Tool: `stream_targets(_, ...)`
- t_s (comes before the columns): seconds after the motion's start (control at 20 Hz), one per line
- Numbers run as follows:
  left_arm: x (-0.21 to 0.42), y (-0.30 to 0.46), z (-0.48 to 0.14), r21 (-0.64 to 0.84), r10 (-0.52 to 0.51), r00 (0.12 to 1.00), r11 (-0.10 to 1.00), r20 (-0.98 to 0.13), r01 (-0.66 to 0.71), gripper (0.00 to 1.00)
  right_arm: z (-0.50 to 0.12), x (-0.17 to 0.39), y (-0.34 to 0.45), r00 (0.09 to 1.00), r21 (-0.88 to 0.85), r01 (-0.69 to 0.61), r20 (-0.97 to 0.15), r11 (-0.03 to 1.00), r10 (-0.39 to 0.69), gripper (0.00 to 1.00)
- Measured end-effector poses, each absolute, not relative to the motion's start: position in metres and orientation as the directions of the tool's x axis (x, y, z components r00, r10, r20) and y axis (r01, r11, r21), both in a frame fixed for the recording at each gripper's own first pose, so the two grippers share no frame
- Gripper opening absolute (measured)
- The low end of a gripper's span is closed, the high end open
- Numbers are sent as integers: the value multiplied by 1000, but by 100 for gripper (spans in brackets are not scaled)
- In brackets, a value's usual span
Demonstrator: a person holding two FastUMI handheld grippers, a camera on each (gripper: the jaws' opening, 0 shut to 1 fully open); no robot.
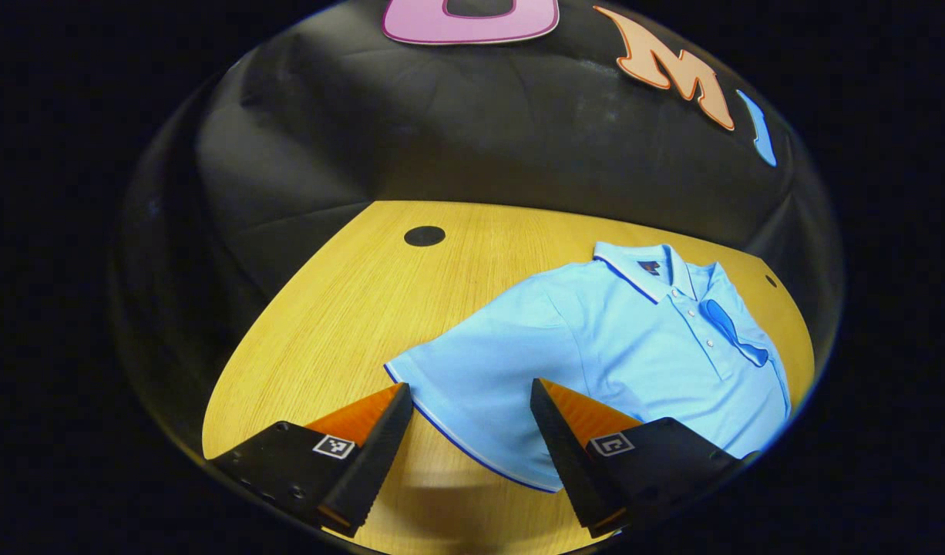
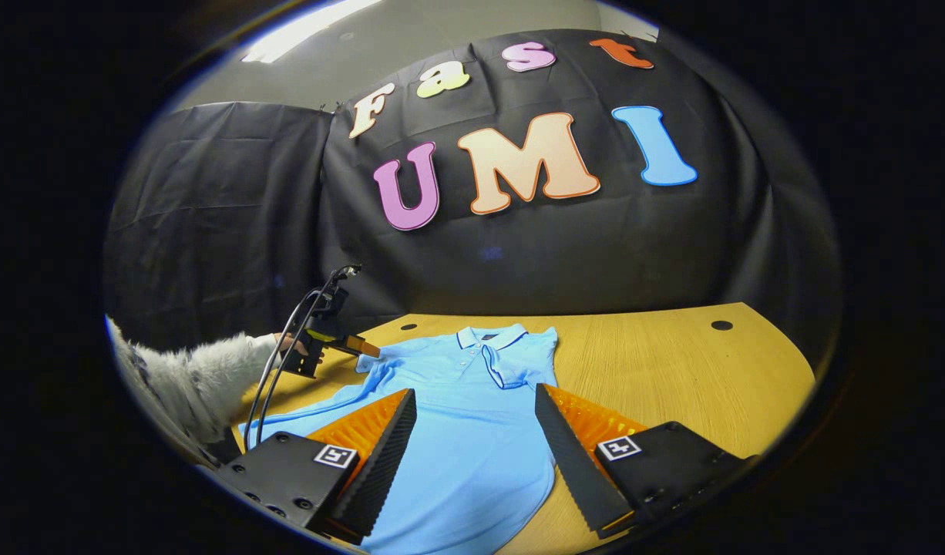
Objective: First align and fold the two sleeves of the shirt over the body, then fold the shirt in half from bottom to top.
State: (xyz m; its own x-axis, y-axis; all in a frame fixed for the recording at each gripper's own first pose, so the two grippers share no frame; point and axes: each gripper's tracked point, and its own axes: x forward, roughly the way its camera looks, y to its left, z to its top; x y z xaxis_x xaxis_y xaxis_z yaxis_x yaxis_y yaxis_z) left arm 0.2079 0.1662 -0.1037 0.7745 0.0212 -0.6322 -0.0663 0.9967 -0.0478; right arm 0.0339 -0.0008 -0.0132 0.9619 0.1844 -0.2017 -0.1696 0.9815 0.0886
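Note:
A light blue polo shirt [image 1: 627, 339] lies face up on the wooden table [image 1: 341, 308], collar toward the booth wall. In the left gripper view its spread sleeve [image 1: 472, 385] reaches toward me, the hem lying between the fingers of my open left gripper [image 1: 470, 387], which hovers just above it. The other sleeve [image 2: 519, 358] lies folded over the shirt's chest. In the right gripper view the shirt [image 2: 472, 432] stretches out under my open right gripper [image 2: 475, 391], which hangs over its lower body. The left gripper [image 2: 364, 348] sits farther off at the spread sleeve, held by a hand.
A fuzzy pale sleeve [image 2: 203, 370] and black cables [image 2: 287, 339] come in at the left of the right gripper view. The table [image 2: 673, 370] has round dark holes [image 1: 425, 236] [image 2: 721, 325] near its far edge. Black cloth walls stand behind.

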Motion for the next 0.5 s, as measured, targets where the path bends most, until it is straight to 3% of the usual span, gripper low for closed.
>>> stream_targets(0.4,209,170,-104,-37,33,776,997,-630,-73,92,-17,34,1,958,98,-173,-214,980,190,97)
stream_targets(0.5,209,161,-103,-45,12,775,998,-632,-52,70,-17,33,0,957,103,-175,-216,979,193,97)
